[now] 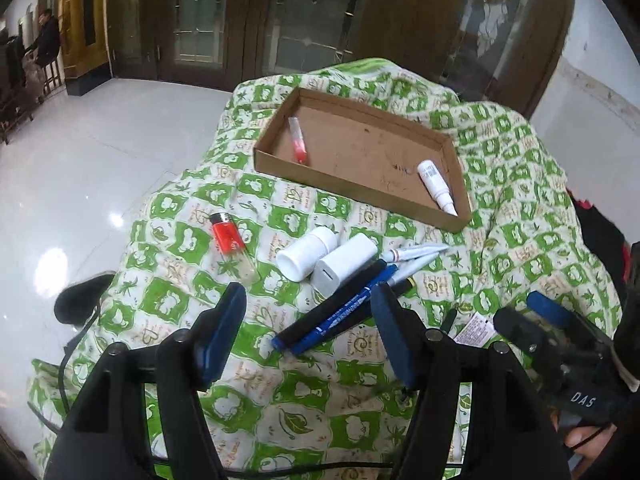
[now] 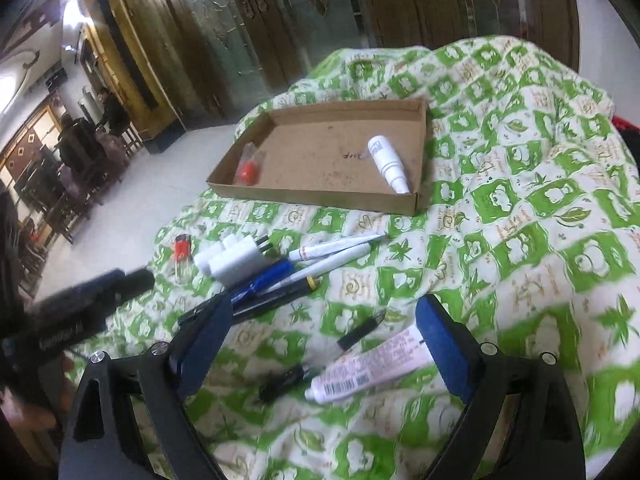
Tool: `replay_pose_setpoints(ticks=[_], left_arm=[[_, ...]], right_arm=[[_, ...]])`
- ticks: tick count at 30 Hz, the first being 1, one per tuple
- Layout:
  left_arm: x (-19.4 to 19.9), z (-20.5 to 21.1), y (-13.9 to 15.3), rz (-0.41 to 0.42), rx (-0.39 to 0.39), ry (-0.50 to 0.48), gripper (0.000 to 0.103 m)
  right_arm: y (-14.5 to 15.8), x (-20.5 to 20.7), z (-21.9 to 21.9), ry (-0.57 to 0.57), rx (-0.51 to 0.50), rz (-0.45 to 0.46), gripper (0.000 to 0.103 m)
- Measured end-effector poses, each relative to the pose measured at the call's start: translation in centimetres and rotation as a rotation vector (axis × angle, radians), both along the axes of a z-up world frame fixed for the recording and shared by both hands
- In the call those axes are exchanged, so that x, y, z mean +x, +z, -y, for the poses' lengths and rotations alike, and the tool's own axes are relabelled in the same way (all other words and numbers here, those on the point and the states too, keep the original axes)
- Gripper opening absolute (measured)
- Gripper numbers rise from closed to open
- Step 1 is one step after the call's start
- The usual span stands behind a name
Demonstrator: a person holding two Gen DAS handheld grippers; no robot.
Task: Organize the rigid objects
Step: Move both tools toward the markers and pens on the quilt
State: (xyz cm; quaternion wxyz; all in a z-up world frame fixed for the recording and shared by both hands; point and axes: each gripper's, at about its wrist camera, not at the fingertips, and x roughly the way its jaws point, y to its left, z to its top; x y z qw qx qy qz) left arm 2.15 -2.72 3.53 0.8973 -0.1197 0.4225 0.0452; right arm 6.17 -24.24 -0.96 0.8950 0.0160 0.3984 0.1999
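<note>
A shallow cardboard tray [image 1: 448, 142] [image 2: 422, 152] lies on a green-and-white cloth and holds a red-tipped tube [image 1: 298, 140] [image 2: 249, 164] and a white bottle [image 1: 436, 186] [image 2: 388, 164]. In front of it lie a red lighter [image 1: 232, 246] [image 2: 181, 254], a white pill bottle [image 1: 306, 254], a white charger block [image 1: 344, 264] [image 2: 236, 260], and several pens and markers [image 1: 340, 308] [image 2: 280, 280]. My left gripper [image 1: 310, 300] is open and empty over the markers. My right gripper [image 2: 324, 312] is open and empty above a pink-and-white tube [image 2: 370, 366] and a black pen [image 2: 360, 328].
The cloth [image 1: 320, 400] covers a raised, lumpy surface that drops to a white tiled floor [image 1: 80, 160] on the left. Dark wooden doors stand behind. A black cable [image 1: 76, 344] hangs at the left edge. The right gripper also shows in the left wrist view [image 1: 560, 336].
</note>
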Motion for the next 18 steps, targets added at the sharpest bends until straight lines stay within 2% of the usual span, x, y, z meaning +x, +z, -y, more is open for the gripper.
replay_pose_setpoints(ticks=[3, 6, 10, 15, 18], left_arm=[[-0.5, -0.4, -1.3, -0.02, 0.012, 0.016, 0.064], [-0.6, -0.9, -2.0, -0.031, -0.038, 0.008, 0.064], [-0.6, -0.7, -2.3, -0.041, -0.053, -0.004, 0.064], [0.0, 0.4, -3.2, -0.096, -0.076, -0.064, 0.065], [0.9, 1.4, -3.5, -0.142, -0.073, -0.123, 0.065]], right_arm=[[-0.7, 0.7, -0.4, 0.007, -0.007, -0.022, 0.09], [-1.3, 1.1, -0.3, 0.006, 0.013, -0.057, 0.09], [-1.2, 1.6, 0.2, 0.014, 0.041, -0.077, 0.09], [-1.3, 3.2, 0.4, 0.094, 0.128, -0.217, 0.09], [-1.1, 4.1, 0.7, 0.098, 0.162, -0.258, 0.09]])
